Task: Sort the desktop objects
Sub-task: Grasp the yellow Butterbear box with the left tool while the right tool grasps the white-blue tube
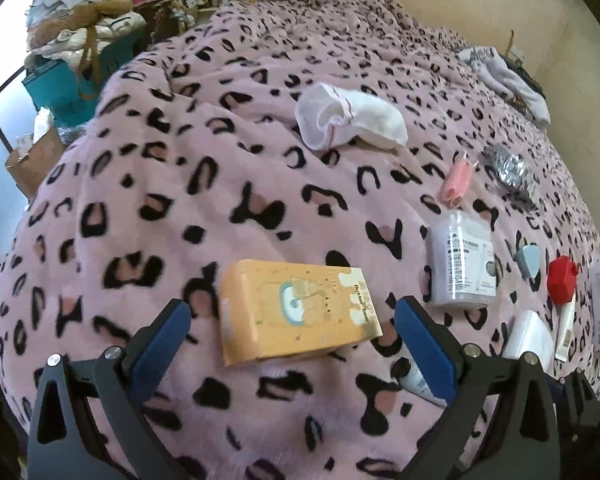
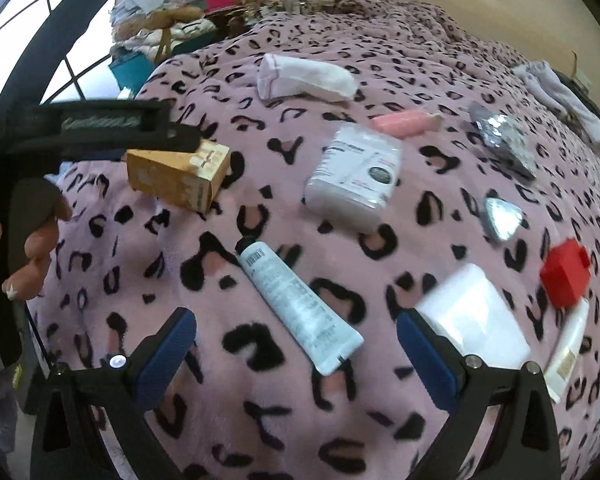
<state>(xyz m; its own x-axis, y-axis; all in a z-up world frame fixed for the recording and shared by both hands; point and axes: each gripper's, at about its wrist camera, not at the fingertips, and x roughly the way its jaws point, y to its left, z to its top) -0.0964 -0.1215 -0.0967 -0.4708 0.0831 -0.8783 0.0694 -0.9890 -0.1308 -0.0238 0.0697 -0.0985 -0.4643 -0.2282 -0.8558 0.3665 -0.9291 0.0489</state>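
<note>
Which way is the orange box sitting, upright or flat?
Flat. The orange box lies on a broad face on the blanket, printed side up, between the open left gripper fingers, untouched.

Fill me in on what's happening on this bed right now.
A person is holding a gripper in each hand above a pink leopard-print blanket strewn with small items to sort. The left gripper is open, its jaws either side of an orange box, not closed on it. The right gripper is also open, lined up over a white tube. A white sock, a clear jar and a red-capped bottle lie untouched. Nothing is gripped.
</note>
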